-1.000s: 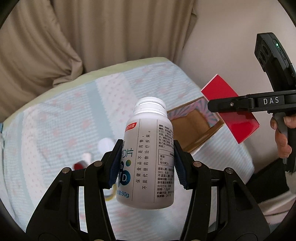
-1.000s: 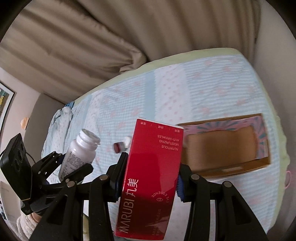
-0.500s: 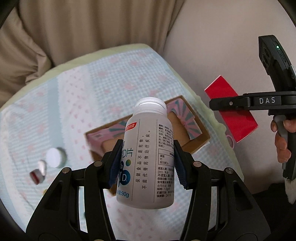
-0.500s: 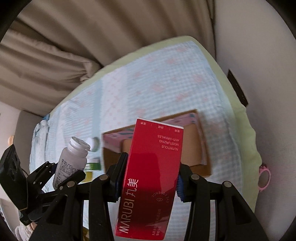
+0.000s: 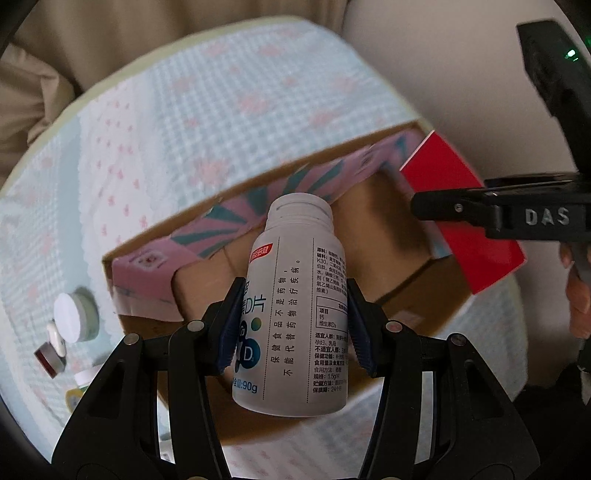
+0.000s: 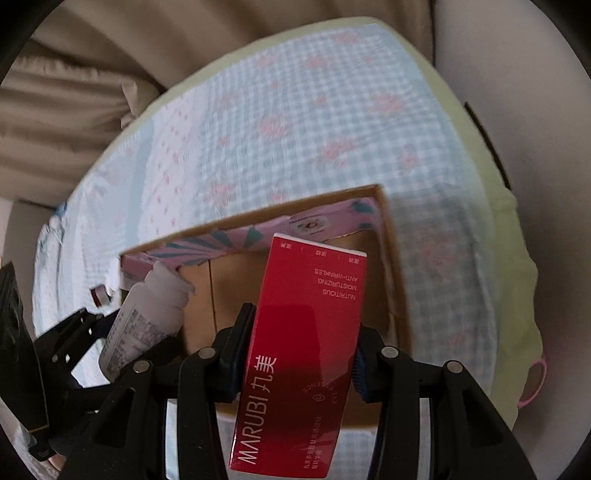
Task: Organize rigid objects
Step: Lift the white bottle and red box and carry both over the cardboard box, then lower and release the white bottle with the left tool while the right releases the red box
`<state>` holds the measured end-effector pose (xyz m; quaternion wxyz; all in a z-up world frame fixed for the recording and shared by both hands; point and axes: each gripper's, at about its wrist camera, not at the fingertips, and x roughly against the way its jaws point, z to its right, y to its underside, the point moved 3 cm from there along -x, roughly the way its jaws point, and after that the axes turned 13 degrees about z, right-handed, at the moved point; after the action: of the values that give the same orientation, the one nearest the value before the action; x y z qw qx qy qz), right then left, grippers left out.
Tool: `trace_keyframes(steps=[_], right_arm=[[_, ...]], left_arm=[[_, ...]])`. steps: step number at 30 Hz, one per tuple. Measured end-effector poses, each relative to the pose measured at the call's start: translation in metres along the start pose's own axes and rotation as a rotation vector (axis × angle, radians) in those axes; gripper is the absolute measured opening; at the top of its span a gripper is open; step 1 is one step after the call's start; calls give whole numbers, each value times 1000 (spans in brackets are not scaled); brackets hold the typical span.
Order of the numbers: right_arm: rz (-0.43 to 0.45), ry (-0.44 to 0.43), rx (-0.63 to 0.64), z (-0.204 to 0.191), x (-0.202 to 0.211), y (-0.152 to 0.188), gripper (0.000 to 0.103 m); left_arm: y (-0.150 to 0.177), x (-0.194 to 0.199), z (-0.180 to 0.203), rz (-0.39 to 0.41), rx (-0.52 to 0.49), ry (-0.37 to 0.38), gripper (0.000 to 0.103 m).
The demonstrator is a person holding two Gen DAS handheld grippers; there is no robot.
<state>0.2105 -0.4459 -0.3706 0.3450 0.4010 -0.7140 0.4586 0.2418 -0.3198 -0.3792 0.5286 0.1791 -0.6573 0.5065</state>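
Left wrist view: left hand-held gripper (image 5: 291, 325) clamped on a white supplement bottle (image 5: 295, 310), cap forward, over an open cardboard box (image 5: 413, 295) with a pink-teal inner flap. Right wrist view: right hand-held gripper (image 6: 299, 354) pinching a red carton (image 6: 303, 354) above the same box. Box sits on a bed (image 5: 221, 110) with a blue-check, pink-flower sheet; beige curtain (image 5: 147, 22) behind, plain wall at right. Small jars (image 5: 75, 317) lie left of the box. Bottle reads "90g", carton "MARUBI", "NUTRITIOUS MOISTURIZING ANTI-WRINKLES"; gripper body "DAS".
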Motion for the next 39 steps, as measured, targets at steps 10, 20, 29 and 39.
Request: trace_keyframes(steps=[10, 20, 29, 39], right_arm=[[-52, 39, 102, -13, -46, 22, 42], [-40, 85, 119, -4, -60, 22, 59], [-17, 45, 126, -19, -49, 18, 103], [-4, 54, 120, -18, -38, 17, 103]], left_arm=[[30, -44, -16, -149, -46, -73, 48], [14, -32, -2, -94, -146, -110, 103], [16, -28, -1, -118, -144, -112, 103], [17, -12, 1, -98, -132, -102, 103]])
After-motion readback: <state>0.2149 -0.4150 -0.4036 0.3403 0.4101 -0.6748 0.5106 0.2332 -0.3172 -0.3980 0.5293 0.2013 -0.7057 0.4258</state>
